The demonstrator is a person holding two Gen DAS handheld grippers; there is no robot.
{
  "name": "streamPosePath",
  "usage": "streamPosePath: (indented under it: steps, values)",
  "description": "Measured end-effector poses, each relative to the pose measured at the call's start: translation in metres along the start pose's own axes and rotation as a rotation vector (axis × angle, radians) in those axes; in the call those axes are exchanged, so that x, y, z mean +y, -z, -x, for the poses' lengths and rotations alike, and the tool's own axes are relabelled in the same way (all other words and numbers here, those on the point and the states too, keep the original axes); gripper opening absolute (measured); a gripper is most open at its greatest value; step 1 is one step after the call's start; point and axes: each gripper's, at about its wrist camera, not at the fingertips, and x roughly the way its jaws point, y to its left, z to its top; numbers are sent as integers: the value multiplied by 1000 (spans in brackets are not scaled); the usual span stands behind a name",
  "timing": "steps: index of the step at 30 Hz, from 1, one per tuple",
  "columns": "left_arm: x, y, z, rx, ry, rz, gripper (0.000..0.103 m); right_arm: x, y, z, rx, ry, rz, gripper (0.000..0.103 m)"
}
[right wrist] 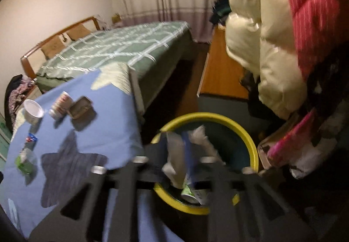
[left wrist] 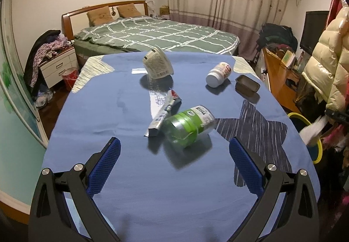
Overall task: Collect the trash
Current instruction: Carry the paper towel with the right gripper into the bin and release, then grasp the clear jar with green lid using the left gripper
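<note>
On the blue tablecloth [left wrist: 91, 111] lie a green-labelled plastic bottle [left wrist: 189, 125], a flattened toothpaste tube [left wrist: 164, 116], a tipped paper cup [left wrist: 158, 64], a white bottle [left wrist: 218, 74] and a small dark tray [left wrist: 247, 86]. My left gripper [left wrist: 174, 154] is open just short of the green bottle, its blue pads either side. My right gripper [right wrist: 181, 154] is shut on a crumpled white paper or tissue [right wrist: 177, 157], held over the yellow-rimmed trash bin [right wrist: 250, 139]. The bin holds some trash [right wrist: 192, 194]. The right wrist view is blurred.
The bin [left wrist: 314, 150] stands on the floor off the table's right edge. A bed [left wrist: 157, 32] lies beyond the table, a nightstand [left wrist: 59, 65] at left. A wooden desk [left wrist: 281, 76] and hanging coats [left wrist: 327, 63] crowd the right side.
</note>
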Motion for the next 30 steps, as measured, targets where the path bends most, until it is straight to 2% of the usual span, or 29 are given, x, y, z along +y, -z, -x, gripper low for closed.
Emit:
streamPosePath:
  steps: [15,23,30]
  values:
    - [-33,0,-52,76,-45,1,98,-4,12,-14,11,-24,-16,48]
    - [-45,-9,-89,104,-132,23,98,-3,14,-21,25,-39,-16,48]
    - [-48,-13,-118,150,-123,47,98,-6,15,-26,33,-45,-25,49]
